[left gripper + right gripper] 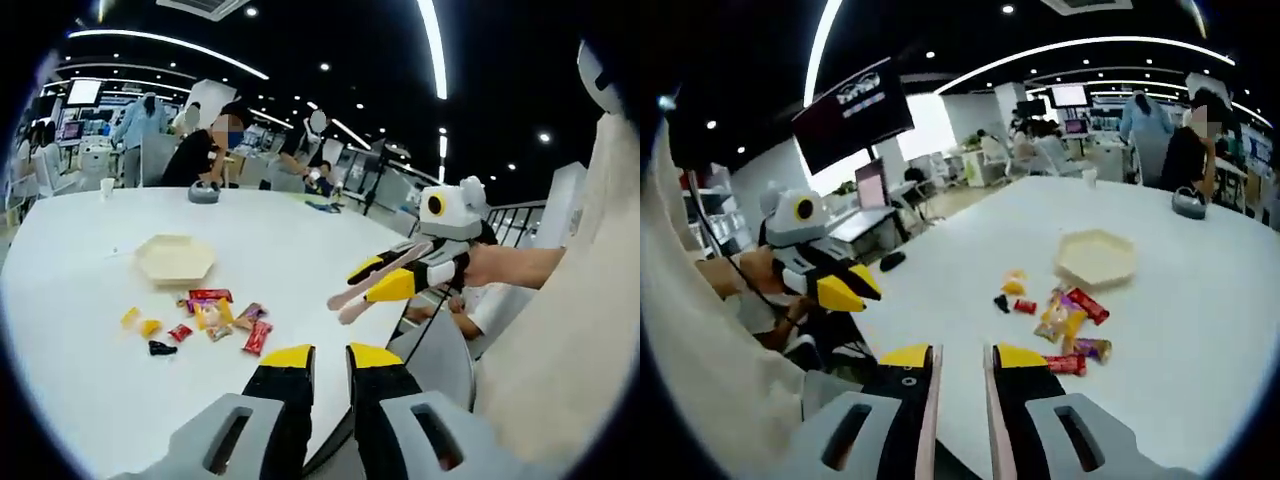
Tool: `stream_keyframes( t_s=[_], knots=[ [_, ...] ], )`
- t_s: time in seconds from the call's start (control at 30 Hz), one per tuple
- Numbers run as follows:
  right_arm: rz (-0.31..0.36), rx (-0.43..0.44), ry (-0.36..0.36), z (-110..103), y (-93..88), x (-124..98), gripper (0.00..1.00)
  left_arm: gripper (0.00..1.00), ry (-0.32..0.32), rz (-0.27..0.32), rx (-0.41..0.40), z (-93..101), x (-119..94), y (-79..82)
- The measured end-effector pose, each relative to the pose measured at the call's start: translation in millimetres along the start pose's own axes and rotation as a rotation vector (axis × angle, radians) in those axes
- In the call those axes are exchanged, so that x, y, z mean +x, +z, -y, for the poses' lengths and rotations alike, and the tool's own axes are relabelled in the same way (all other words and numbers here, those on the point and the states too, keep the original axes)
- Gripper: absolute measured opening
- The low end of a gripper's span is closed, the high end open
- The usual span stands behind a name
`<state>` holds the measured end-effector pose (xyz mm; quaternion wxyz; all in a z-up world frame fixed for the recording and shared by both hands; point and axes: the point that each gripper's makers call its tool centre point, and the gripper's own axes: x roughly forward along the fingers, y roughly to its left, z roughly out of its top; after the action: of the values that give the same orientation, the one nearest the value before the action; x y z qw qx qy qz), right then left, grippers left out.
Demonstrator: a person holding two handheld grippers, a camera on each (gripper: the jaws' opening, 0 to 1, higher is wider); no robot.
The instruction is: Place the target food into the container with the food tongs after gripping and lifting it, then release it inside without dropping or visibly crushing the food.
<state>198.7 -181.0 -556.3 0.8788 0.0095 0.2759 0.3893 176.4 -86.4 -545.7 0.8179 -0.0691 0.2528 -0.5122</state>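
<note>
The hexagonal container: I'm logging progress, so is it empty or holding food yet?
Empty: the hexagonal container shows a bare inside, and the wrapped snacks lie on the table.

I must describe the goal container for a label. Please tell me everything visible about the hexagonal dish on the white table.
The hexagonal dish is pale cream, shallow, with a raised rim and a flat bottom; the material looks like thin plastic or pulp, which I cannot tell. It seems empty. It rests flat on the white table, just beyond the scattered snack packets, apart from them. Nothing else touches it. The right gripper view shows it too, past the same packets.
</note>
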Motion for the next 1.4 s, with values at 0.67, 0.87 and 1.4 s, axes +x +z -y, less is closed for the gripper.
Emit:
stream_keyframes(
  t_s=[0.67,0.87,1.4],
  knots=[
    [-0.132,-0.097,-0.039,25.9,-14.9,16.9,0.22,0.09,0.003,-0.016,-0.033,-13.1,3.4,-8.7],
    [-0.135,-0.064,-0.051,37.0,-17.4,19.4,0.22,0.08,0.006,-0.018,-0.044,-15.5,4.0,-10.7],
    [-0.11,-0.042,-0.042,46.0,-8.0,26.1,0.23,0.07,0.017,-0.018,-0.066,-19.8,2.8,-14.5]
  ],
)
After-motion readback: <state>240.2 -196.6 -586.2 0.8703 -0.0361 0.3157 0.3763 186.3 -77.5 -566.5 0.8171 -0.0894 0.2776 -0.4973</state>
